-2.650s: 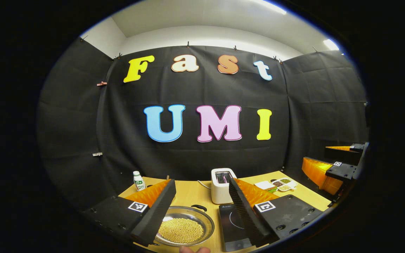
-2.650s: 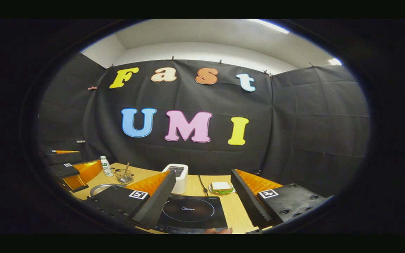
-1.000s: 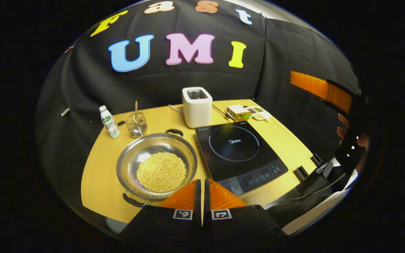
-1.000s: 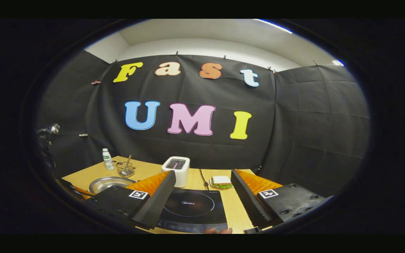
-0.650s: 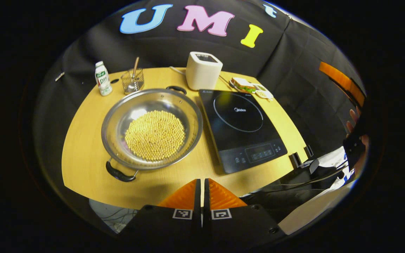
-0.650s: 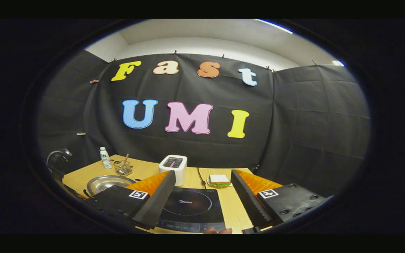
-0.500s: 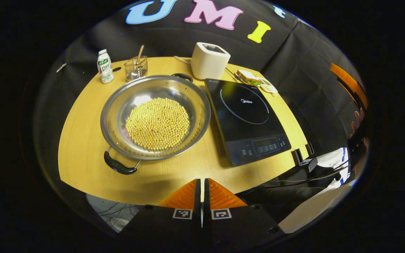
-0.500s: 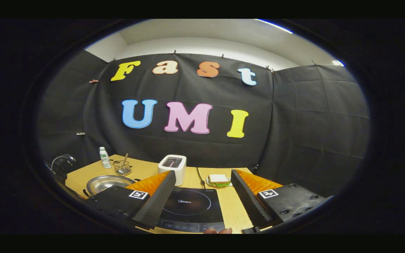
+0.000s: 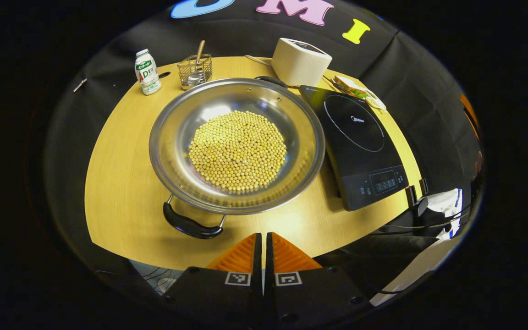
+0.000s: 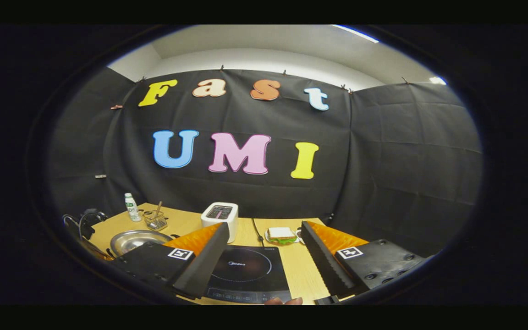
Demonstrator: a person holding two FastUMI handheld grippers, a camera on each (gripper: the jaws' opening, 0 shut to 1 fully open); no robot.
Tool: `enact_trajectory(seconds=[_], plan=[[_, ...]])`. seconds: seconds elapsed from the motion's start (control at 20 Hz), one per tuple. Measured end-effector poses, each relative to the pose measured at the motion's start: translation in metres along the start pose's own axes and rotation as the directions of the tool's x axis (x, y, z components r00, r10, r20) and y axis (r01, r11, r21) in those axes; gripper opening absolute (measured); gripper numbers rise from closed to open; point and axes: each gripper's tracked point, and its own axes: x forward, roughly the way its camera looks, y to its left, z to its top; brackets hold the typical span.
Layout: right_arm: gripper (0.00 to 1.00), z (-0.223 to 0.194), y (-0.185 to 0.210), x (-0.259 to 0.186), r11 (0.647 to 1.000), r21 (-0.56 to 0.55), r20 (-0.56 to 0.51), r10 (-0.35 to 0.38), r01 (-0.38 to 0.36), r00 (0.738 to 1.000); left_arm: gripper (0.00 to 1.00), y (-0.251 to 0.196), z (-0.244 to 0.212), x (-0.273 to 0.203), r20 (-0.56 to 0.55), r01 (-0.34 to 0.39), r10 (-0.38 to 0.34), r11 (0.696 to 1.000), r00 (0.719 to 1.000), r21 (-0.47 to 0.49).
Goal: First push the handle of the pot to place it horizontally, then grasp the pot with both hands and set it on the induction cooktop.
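Closer now than half a second ago, the left hand-held gripper (image 9: pixel 262 238), its fingers clenched together on nothing, hangs at lower centre over the counter (image 9: pixel 117 183) edge, just right of the pot's near handle (image 9: pixel 190 224). The pot (image 9: pixel 236 144) of beans sits mid-frame, left of the induction cooktop (image 9: pixel 358 146). Its handles lie near-to-far, so the push comes first: likely nudging that handle sideways. The right hand-held gripper (image 10: pixel 264 256) waits released above the cooktop.
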Motion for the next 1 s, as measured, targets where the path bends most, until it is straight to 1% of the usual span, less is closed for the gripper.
enact_trajectory(seconds=[0.25, 0.4, 0.6, 0.85, 1.0], plan=[[0.96, -0.002, 0.000, 0.004, 1.000, -0.003, -0.006, -0.006, 0.006, 1.000, 0.05, 0.014, 0.004, 0.012, -0.014, 0.014, -0.015, 0.998, 1.000, -0.055], [0.96, -0.003, -0.001, 0.006, 1.000, -0.006, -0.009, -0.011, 0.011, 1.000, 0.05, 0.025, 0.005, 0.015, -0.008, 0.003, -0.004, 0.997, 1.000, -0.079], [0.98, -0.006, 0.002, 0.007, 1.000, -0.009, -0.014, -0.007, 0.007, 1.000, 0.05, 0.030, 0.006, 0.013, 0.001, 0.039, -0.039, 0.993, 0.999, -0.108], [0.96, -0.006, 0.003, 0.011, 1.000, -0.016, -0.015, -0.005, 0.005, 1.000, 0.05, 0.055, 0.009, 0.011, -0.007, 0.000, 0.000, 0.995, 1.000, -0.096], [0.96, -0.008, 0.004, 0.012, 1.000, -0.023, -0.019, -0.005, 0.005, 1.000, 0.05, 0.075, 0.012, 0.009, -0.012, -0.025, 0.024, 0.995, 1.000, -0.097]])
